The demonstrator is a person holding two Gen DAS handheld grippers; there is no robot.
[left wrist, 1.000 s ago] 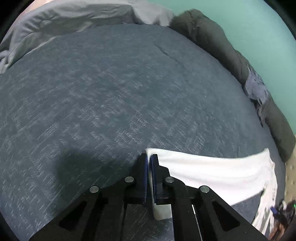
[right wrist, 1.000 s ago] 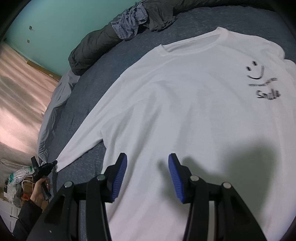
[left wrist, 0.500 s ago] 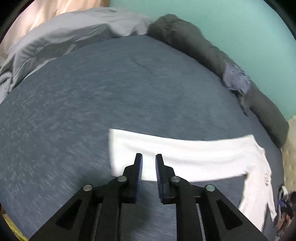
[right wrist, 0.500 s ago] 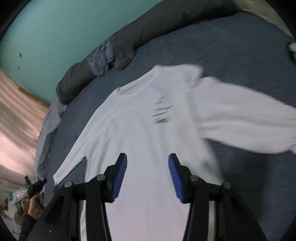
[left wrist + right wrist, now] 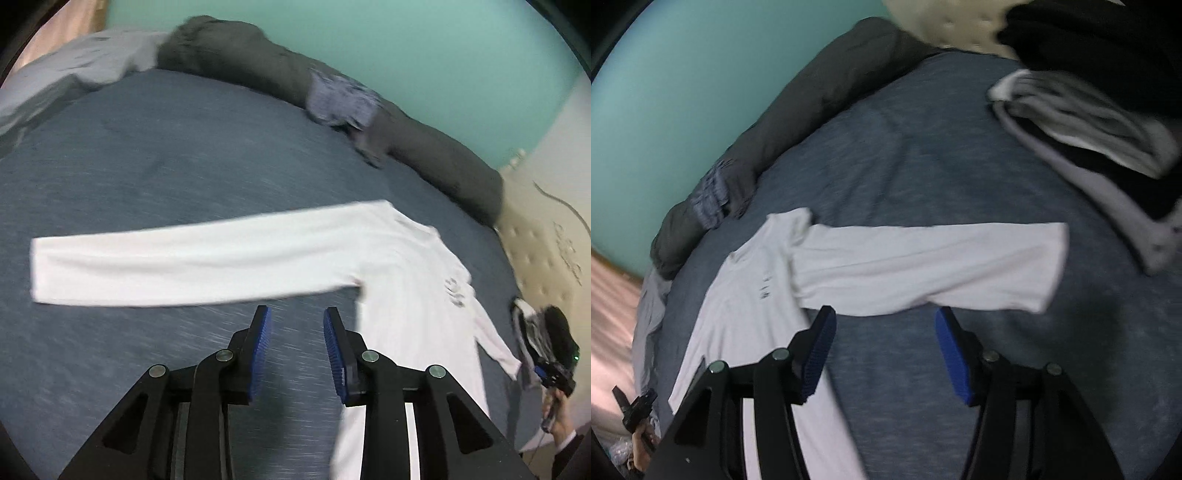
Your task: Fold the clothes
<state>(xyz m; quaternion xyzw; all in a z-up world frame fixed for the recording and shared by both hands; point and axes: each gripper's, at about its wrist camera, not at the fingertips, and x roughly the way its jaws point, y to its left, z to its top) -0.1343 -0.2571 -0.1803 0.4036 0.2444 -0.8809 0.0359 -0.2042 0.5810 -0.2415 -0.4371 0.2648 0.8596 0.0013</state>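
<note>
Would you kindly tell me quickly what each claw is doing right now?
Left claw: open and opening, nothing between its jaws, above the bed.
Right claw: open and opening, holding nothing, near the shirt.

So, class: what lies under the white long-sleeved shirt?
The white shirt lies flat on the blue-grey bed cover, which shows all round it. Anything hidden beneath the fabric cannot be seen.
</note>
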